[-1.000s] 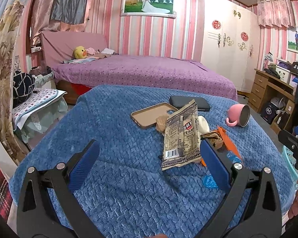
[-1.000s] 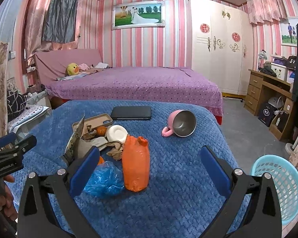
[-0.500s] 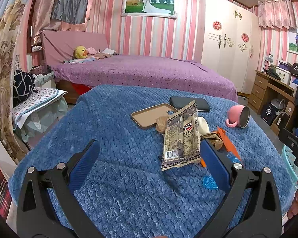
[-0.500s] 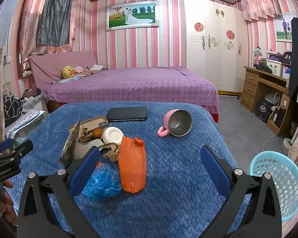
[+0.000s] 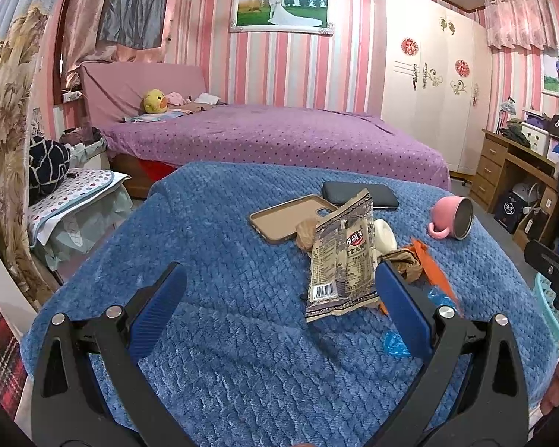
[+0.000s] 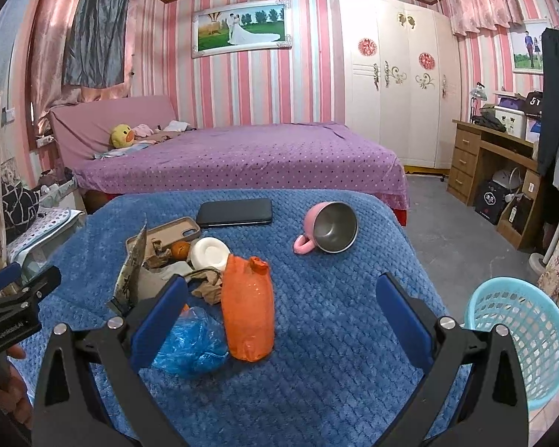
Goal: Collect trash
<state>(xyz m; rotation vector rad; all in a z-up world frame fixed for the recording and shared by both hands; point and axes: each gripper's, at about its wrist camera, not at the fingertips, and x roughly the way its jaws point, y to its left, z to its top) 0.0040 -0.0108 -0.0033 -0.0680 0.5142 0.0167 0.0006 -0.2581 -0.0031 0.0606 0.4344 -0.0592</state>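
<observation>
Blue fleece blanket (image 6: 335, 335) covers the table, and all the trash lies in a heap on its left half. At the far left of the right wrist view the left gripper (image 5: 279, 301) is held with jaws wide and empty; in its own view it hangs just before the snack wrapper (image 5: 341, 257). This wrapper is propped up, its long axis going away from the camera, barcode end nearest. Next comes a tan phone case (image 6: 167, 232) with a small orange fruit (image 6: 179, 249) and a white lid (image 6: 209, 253) beside it, then a blue plastic bag (image 6: 192, 339) touching the orange bag (image 6: 248, 309), which stands upright with its knot on top. The right gripper (image 6: 279, 307) is also wide open, holding nothing. Further right a pink mug (image 6: 329, 228) lies on its side, mouth toward the camera. On the floor at the far right stands a light blue basket (image 6: 521, 339).
</observation>
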